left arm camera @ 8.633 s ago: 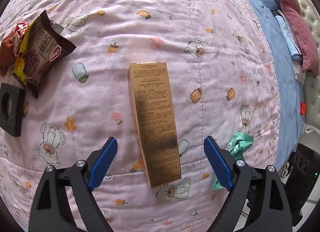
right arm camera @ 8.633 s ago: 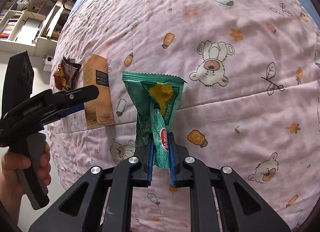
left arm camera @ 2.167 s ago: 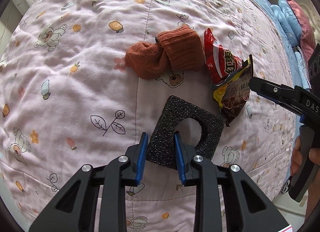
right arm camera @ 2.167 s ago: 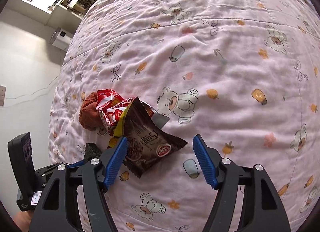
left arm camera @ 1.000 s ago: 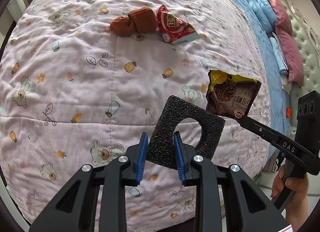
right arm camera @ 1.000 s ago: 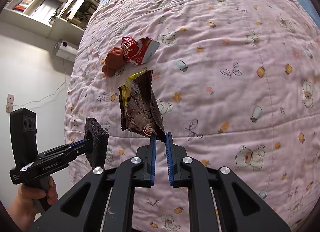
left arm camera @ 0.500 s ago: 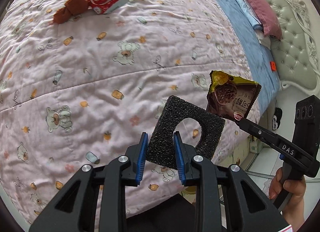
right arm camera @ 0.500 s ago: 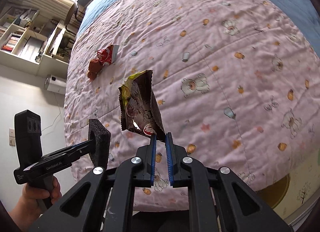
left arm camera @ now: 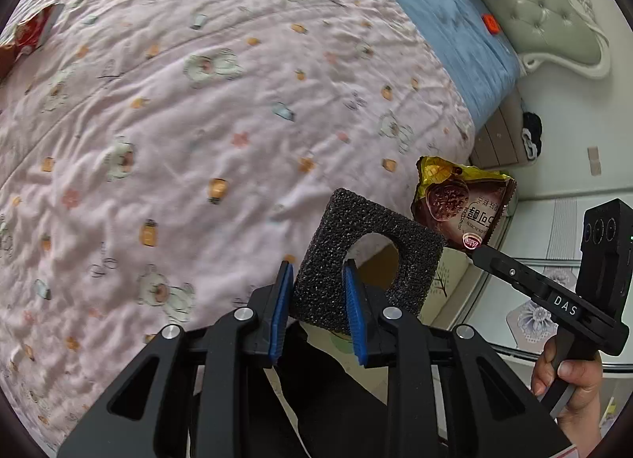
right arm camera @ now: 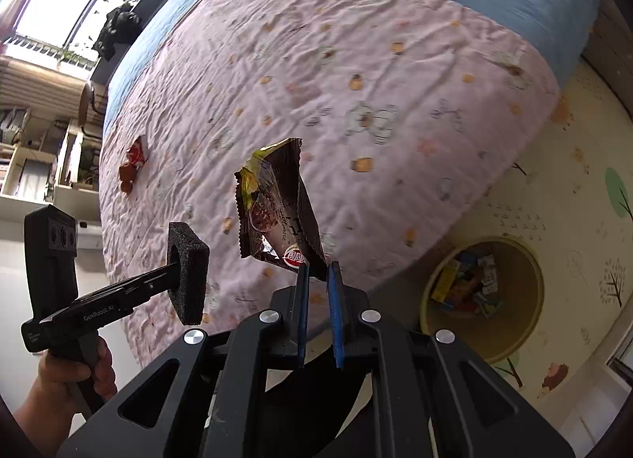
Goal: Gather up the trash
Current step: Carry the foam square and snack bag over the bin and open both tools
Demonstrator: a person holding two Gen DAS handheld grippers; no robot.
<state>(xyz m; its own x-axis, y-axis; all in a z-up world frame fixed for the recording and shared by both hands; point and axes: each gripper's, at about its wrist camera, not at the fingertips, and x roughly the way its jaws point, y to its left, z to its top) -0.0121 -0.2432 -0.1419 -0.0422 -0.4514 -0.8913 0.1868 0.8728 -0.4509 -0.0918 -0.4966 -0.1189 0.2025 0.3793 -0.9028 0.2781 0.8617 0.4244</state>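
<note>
Moved since earlier: both tongs have swung off the middle of the bed toward its edge; floor and bin have come into the right wrist view, and the red packet has slid far to the upper left.
Left tongs (left arm camera: pixel 318 296): pressed onto one edge of the foam block, blue pads on both faces; held up off the bed.
Foam block (left arm camera: pixel 348 244): black, square, coarse, with a round hole through it; it stands up from the left tongs, above the edge of the quilt. From the right wrist view it shows edge-on (right arm camera: pixel 189 278), left of the right tongs.
Right tongs (right arm camera: pixel 318 292): pinching the bottom corner of the brown wrapper; only a narrow gap shows between the blue pads.
Brown wrapper (right arm camera: pixel 277 212): torn open at the top, yellow inner lip showing, hanging upright above the right tongs. In the left wrist view it (left arm camera: pixel 461 207) sits just right of the foam block.
Bin (right arm camera: pixel 526 323): round, pale yellow, on the floor to the right of and beyond the right tongs; mixed coloured rubbish inside.
Red packet (right arm camera: pixel 136 153): lying on the quilt, well apart from both tongs, to the upper left, beside a brown bundle.
Quilt (left arm camera: pixel 198 122): pink, printed with bears, covering the bed under both tongs.
Floor mat (right arm camera: pixel 585 189): cream with tree drawings, under the bin.
Hands: left hand (right arm camera: pixel 59 390) and right hand (left arm camera: pixel 573 383) grip the handles.
</note>
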